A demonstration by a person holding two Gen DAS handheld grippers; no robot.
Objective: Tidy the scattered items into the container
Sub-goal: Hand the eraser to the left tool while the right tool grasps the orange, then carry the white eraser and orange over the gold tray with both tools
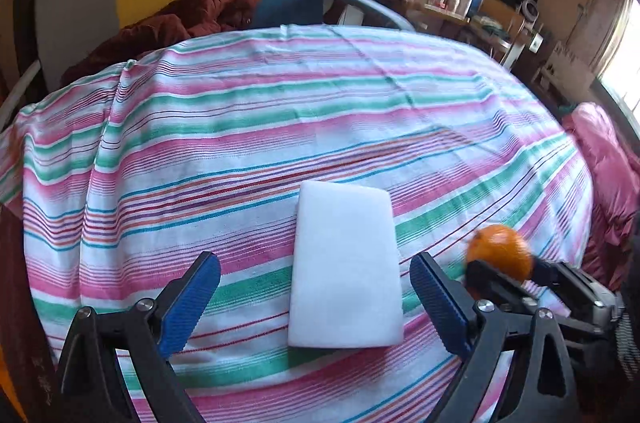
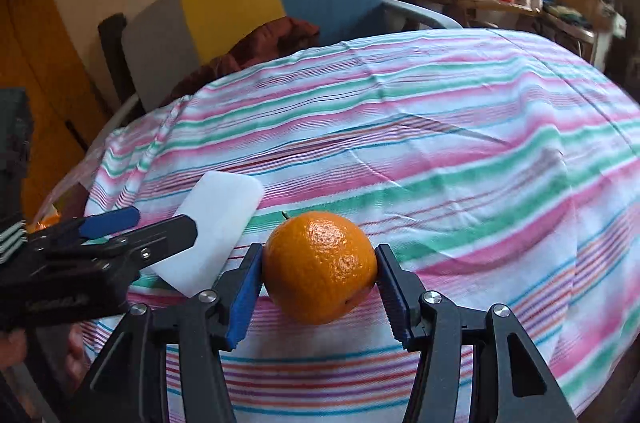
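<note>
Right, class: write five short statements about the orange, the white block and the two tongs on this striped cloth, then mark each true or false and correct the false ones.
1. The right tongs are shut on the orange. True.
2. The left tongs grip the white block. False: their jaws stand open, one on either side of the block, not pressing it.
3. The white block lies flat on the striped cloth. True.
4. A container stands on the cloth beside the block. False: neither view shows a container.
5. The orange is peeled. False: its skin is whole.
</note>
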